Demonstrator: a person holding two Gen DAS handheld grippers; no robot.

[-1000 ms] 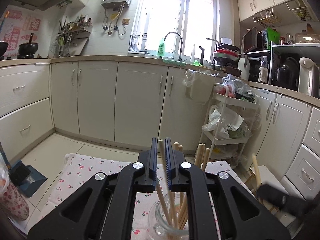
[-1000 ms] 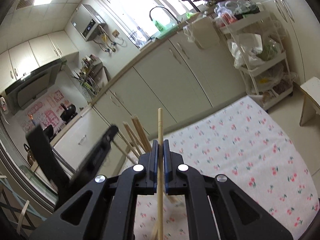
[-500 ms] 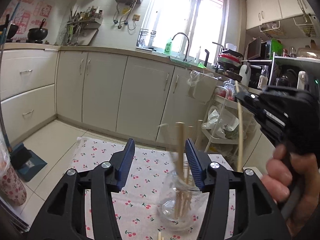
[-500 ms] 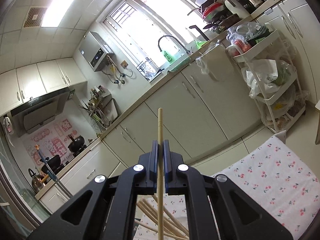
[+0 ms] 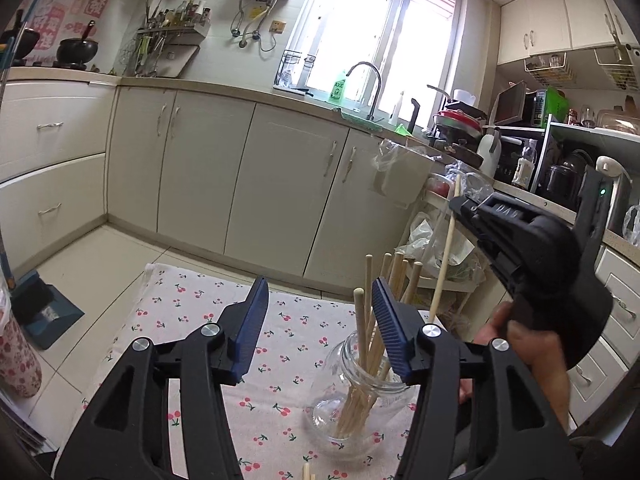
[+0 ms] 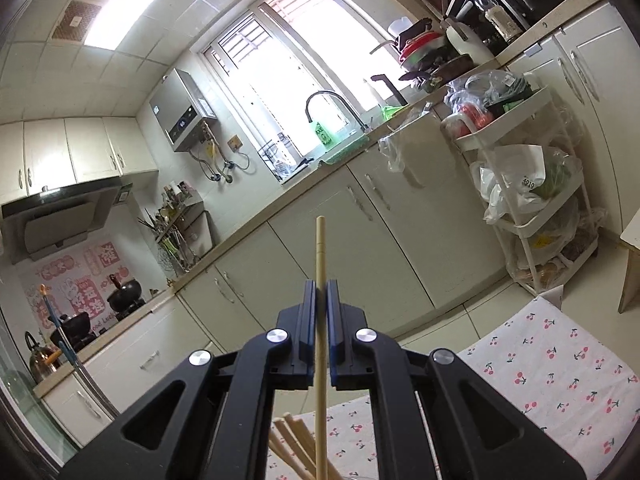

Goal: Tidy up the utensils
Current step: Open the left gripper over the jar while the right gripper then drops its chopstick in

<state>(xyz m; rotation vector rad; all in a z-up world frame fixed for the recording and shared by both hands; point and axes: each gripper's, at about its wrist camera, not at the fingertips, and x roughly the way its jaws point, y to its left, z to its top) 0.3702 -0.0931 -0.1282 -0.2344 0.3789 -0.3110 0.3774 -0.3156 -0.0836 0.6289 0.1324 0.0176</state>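
Observation:
A glass jar with several wooden chopsticks upright in it stands on the cherry-print tablecloth. My left gripper hovers open just before the jar, with nothing between its blue pads; the jar sits behind its right finger. My right gripper is shut on a single chopstick, held upright. In the left wrist view that right gripper hangs above and right of the jar, its chopstick slanting down beside the jar's rim. Chopstick tops show under it.
A person's hand holds the right gripper. Loose chopstick ends lie on the cloth near the front. A white trolley full of bags stands past the table on the right. Cabinets run behind; a blue dustpan lies on the floor at left.
My left gripper opened off the chopstick it held and drew back; that stick now stands in the jar. The right gripper rose with its chopstick and came in beside the jar.

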